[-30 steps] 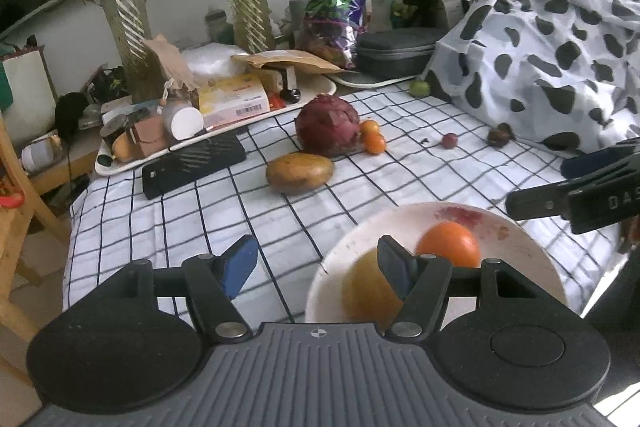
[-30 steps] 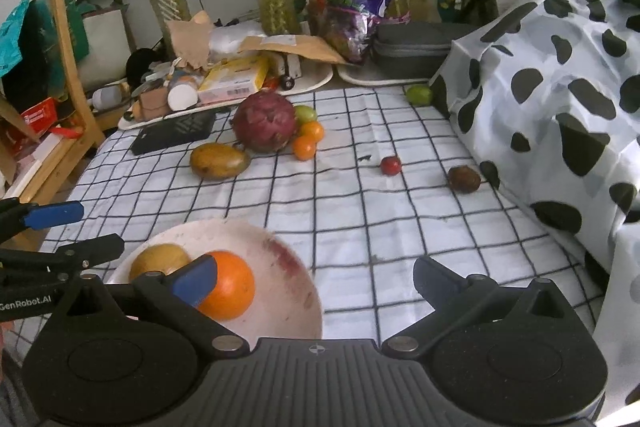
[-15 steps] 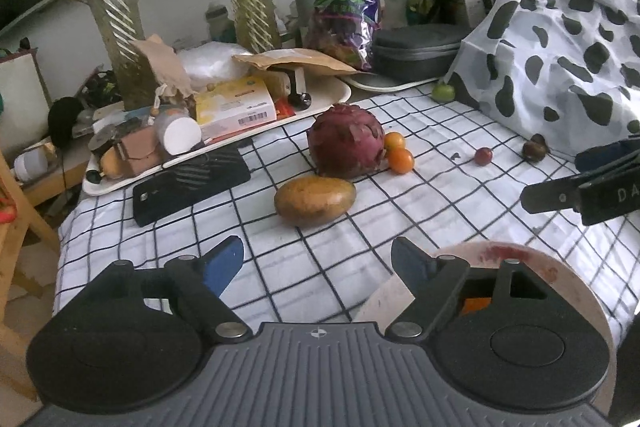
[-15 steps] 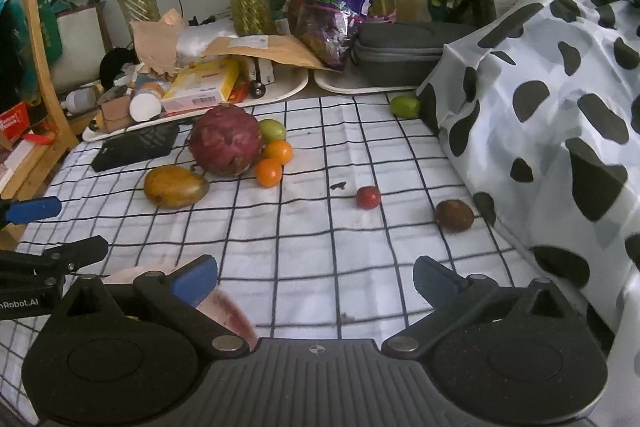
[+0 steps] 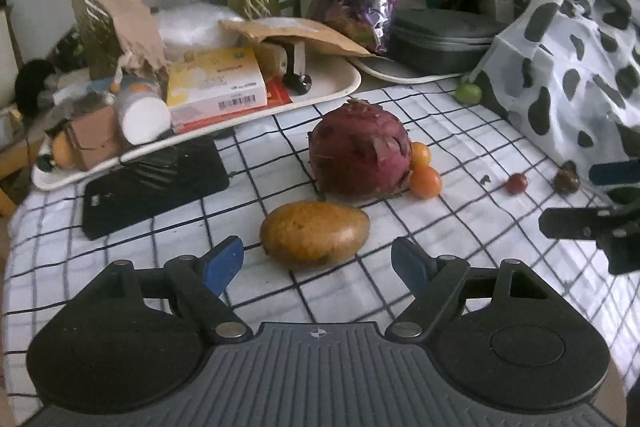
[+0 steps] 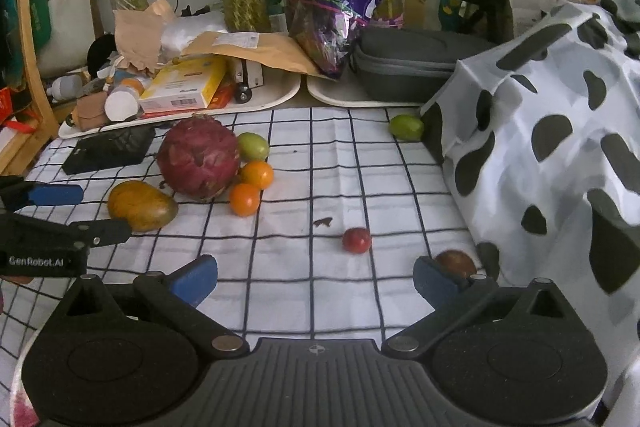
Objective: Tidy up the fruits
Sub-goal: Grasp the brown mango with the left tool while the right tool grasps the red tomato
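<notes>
As the mango [image 5: 315, 233] lies crosswise on the checked worktop [image 5: 460, 243], directly ahead between the fingers of our spread, empty left gripper [image 5: 318, 261], our right gripper [image 6: 314, 281], also spread, hangs farther off.

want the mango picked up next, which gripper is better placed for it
Left. The left gripper is open with the mango right ahead between its fingers. The right gripper, also open, faces the small red fruit, mango off to its left.

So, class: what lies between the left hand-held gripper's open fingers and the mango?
Only bare checked cloth, seen in the left wrist view, separates the left hand-held gripper from the mango.
</notes>
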Motion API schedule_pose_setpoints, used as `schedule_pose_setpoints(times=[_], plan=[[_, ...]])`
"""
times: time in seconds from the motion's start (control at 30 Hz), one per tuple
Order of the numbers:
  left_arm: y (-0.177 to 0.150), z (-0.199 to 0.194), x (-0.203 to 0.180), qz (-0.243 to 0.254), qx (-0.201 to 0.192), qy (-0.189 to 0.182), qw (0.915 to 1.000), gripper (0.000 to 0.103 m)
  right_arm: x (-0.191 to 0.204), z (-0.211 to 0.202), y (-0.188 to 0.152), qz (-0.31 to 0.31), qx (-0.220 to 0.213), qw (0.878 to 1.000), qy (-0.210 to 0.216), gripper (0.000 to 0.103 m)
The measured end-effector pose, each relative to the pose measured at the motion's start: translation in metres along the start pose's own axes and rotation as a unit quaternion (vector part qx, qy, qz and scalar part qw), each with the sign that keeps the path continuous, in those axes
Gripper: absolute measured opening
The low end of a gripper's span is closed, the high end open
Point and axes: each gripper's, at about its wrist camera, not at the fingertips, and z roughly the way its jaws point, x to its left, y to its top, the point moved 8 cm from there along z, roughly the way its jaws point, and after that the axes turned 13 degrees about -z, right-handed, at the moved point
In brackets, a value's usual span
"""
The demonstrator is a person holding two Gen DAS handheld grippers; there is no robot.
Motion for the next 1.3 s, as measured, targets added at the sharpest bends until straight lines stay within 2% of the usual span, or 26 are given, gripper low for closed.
schedule_pose_setpoints(times=[0.37, 0.67, 0.83, 0.87, 0.93, 0.97, 1.03, 1.07, 1.17, 1.23, 1.27, 1.3], plan=[[0.006, 0.040, 0.001, -0.020, 0.041, 0.001, 0.9990, 0.081, -0.006, 0.021, 0.012, -0.024, 0.010, 1.000, -0.005, 0.103], [0.008, 0.055, -0.001, -0.026, 0.047, 0.041, 0.9977, 0.081, -0.011, 0.037, 0.012, -0.034, 0.030, 0.999, -0.007, 0.103], [0.007, 0.055, -0.001, -0.032, 0.043, 0.045, 0.9976, 0.080, -0.018, 0.045, 0.012, -0.029, 0.034, 0.999, -0.006, 0.103], [0.007, 0.055, -0.002, -0.029, 0.040, 0.044, 0.9978, 0.076, -0.020, 0.047, 0.012, -0.027, 0.032, 0.999, -0.007, 0.103], [0.007, 0.053, -0.003, -0.021, 0.038, 0.043, 0.9981, 0.075, -0.024, 0.049, 0.013, -0.022, 0.030, 0.999, -0.005, 0.101], [0.007, 0.053, -0.004, -0.018, 0.037, 0.043, 0.9982, 0.075, -0.025, 0.051, 0.014, -0.019, 0.031, 0.999, -0.003, 0.098], [0.007, 0.053, -0.005, -0.012, 0.038, 0.043, 0.9983, 0.074, -0.028, 0.057, 0.012, -0.013, 0.041, 0.999, 0.002, 0.084], [0.007, 0.052, -0.004, -0.012, 0.038, 0.041, 0.9983, 0.074, -0.028, 0.060, 0.011, -0.011, 0.047, 0.999, 0.005, 0.081], [0.010, 0.050, -0.002, -0.014, 0.036, 0.046, 0.9982, 0.073, -0.029, 0.067, 0.008, -0.009, 0.058, 0.998, 0.006, 0.061], [0.013, 0.047, 0.001, -0.019, 0.031, 0.048, 0.9982, 0.073, -0.029, 0.070, 0.006, -0.009, 0.066, 0.998, 0.002, 0.040], [0.015, 0.045, 0.003, -0.024, 0.028, 0.046, 0.9982, 0.073, -0.030, 0.071, 0.005, -0.008, 0.069, 0.998, -0.001, 0.038], [0.017, 0.044, 0.005, -0.027, 0.026, 0.045, 0.9983, 0.073, -0.030, 0.070, 0.004, -0.007, 0.068, 0.998, -0.001, 0.029]])
